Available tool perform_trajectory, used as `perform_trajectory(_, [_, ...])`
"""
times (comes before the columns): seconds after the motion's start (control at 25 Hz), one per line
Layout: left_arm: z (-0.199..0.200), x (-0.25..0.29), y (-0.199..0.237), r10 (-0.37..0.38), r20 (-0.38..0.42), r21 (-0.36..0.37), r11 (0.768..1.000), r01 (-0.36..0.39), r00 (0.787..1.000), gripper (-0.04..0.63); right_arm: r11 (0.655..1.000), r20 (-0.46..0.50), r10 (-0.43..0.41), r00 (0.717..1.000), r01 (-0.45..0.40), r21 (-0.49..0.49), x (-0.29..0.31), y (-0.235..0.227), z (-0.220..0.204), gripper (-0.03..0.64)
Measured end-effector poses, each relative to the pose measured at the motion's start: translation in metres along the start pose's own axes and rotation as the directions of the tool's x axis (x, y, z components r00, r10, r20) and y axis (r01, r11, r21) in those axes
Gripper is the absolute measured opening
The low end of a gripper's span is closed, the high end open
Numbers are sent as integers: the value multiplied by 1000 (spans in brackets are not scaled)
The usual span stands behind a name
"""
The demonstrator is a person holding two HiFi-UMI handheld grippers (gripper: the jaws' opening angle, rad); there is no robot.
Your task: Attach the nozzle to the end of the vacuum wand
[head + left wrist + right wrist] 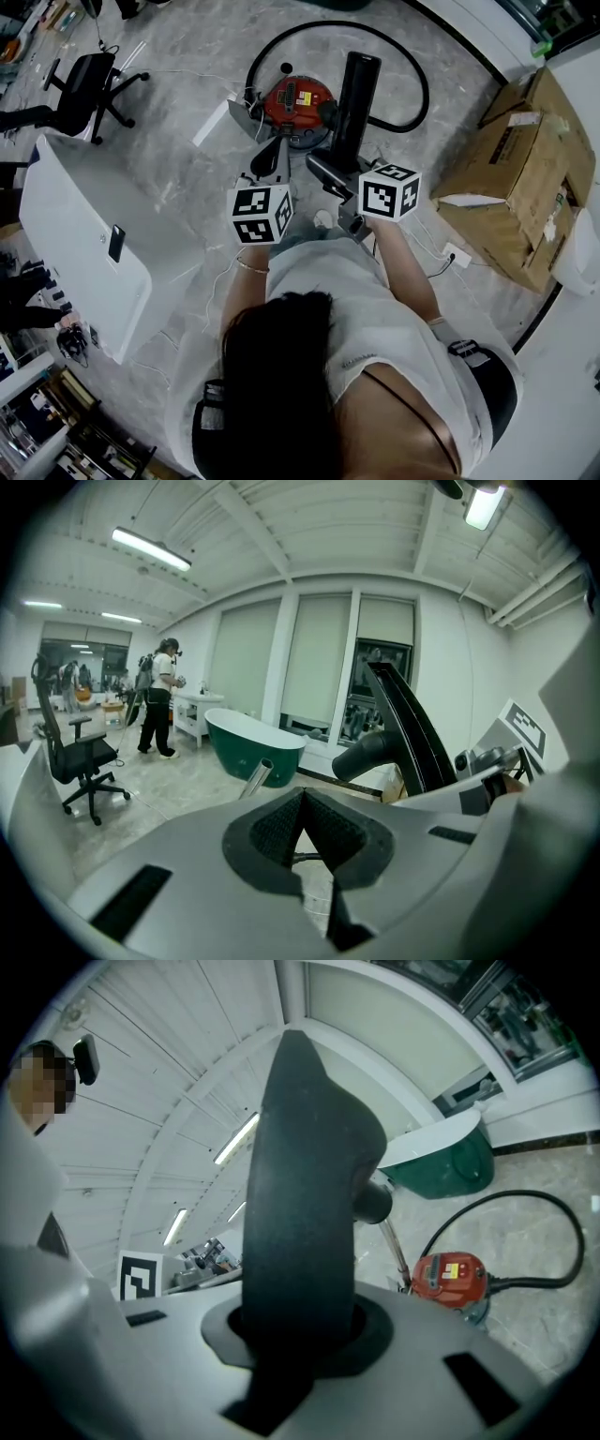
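Nozzle: a long, flat black plastic nozzle (302, 1147) is held up off the floor in front of the person. A round black neck (371, 1202) juts from its side.
Right tongs (300, 1321): pinching the lower part of the nozzle, which fills the gap between the jaws.
Left tongs (302, 799): pressed together with nothing between them, held up beside the right pair.
Wand: the thin silver metal vacuum wand (255, 778) rises from the floor near the round red canister vacuum (298, 98). Its open top end is bare. I cannot tell what props it.
Hose: a black hose (412, 70) loops across the grey marble floor (187, 66) behind the canister.
Done: the nozzle is picked up and brought near the wand's end.
Left: neck and tube look close but apart, so the joint is not made. The neck probably has to be lined up with the open end and pushed on. The free tongs would likely need to steady the wand first.
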State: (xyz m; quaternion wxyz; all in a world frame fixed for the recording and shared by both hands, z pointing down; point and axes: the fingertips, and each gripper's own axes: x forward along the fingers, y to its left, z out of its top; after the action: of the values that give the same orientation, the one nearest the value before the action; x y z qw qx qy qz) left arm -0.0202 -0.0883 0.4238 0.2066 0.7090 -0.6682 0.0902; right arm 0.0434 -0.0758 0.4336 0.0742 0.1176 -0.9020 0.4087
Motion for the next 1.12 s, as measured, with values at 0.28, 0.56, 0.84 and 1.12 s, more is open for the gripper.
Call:
perform_trajectory(0.28, [-2, -4, -1, 9, -2, 13, 1000, -9, 1000, 3, 1000, 17, 0, 1000, 0, 16, -5, 0, -4, 81])
perform_trajectory(0.56, [-6, -4, 8, 23, 2, 14, 1000, -23, 1000, 3, 1000, 17, -9, 1000, 9, 8, -1, -4, -2, 80])
perform_trajectory(0.84, [-1, 7, 22, 38, 10, 50, 998, -38, 999, 3, 1000, 6, 1, 1000, -1, 2, 11, -4, 4, 80])
perform_trajectory(1.12, [5, 26, 37, 33, 17, 89, 995, -34, 999, 5, 1000, -2, -1, 1000, 1, 21, 23, -13, 12, 80])
